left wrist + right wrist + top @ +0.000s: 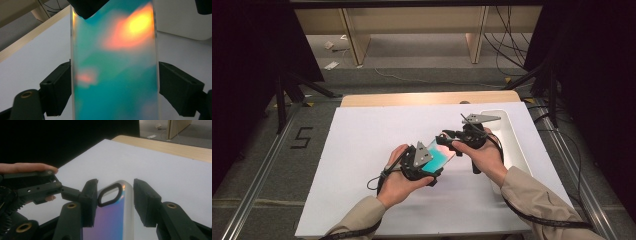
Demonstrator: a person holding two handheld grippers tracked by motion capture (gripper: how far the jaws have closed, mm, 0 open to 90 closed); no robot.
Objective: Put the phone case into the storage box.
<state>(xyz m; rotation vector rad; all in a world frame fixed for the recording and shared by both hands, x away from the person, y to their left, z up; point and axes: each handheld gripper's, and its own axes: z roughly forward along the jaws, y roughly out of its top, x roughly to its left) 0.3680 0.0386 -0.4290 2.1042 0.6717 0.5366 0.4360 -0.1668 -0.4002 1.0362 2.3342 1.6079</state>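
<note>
A glossy phone case (445, 154) with teal and orange sheen hangs above the white table top (372, 130), between both hands. My left gripper (432, 162) is shut on it, and its pads (60, 87) press on the two long edges of the case (115, 75). My right gripper (451, 141) reaches the far end from the right. The case's end (112, 220), with its black oval camera ring (110, 195), lies between the right gripper's (115, 200) jaws. One pad (90, 202) sits against it, and a thin gap shows at the other.
A white tray (514, 135) stands along the right side of the table, just behind the right hand. The wooden table edge (427, 98) runs along the back. Beyond it are floor cables and furniture legs.
</note>
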